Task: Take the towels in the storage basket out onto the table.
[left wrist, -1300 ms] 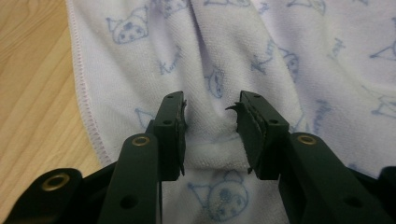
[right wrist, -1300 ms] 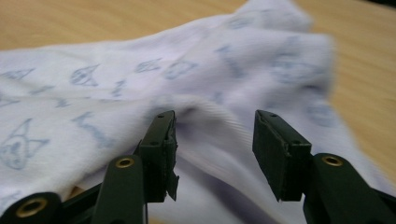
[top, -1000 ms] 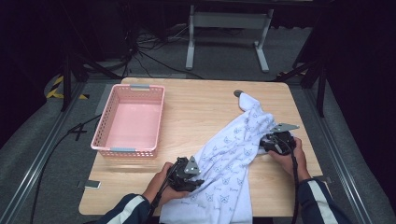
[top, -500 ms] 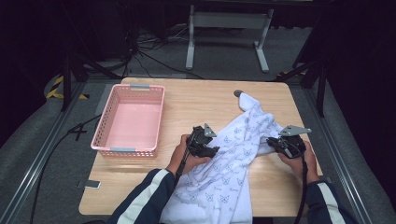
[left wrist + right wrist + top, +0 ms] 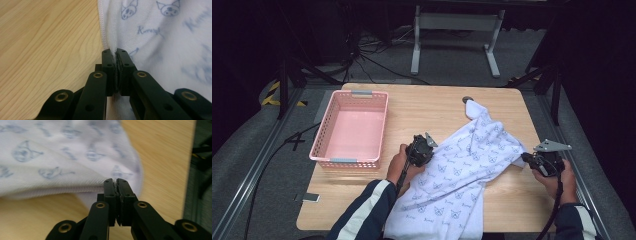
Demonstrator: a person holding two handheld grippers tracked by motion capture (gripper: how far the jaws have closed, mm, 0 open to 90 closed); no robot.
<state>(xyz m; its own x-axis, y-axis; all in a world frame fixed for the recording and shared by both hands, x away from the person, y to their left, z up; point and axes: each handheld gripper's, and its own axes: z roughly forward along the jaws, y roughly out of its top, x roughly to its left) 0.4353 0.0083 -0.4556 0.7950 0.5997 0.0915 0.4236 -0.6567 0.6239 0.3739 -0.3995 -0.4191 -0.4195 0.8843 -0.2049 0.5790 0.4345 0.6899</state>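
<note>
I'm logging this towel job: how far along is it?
Early. Done: both edges are gripped. The left gripper is shut on the towel at its hemmed left edge, and the right gripper is shut on its right edge. In hand: the towel lies rumpled and slanted across the table, its near end at the table's edge. Left: probably spreading or folding it; the pink basket holds nothing yet.

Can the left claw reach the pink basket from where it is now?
Probably yes: the pink basket sits just beside the left claw, with bare table between them. But the claw is shut on the white cloth, which would drag along.
</note>
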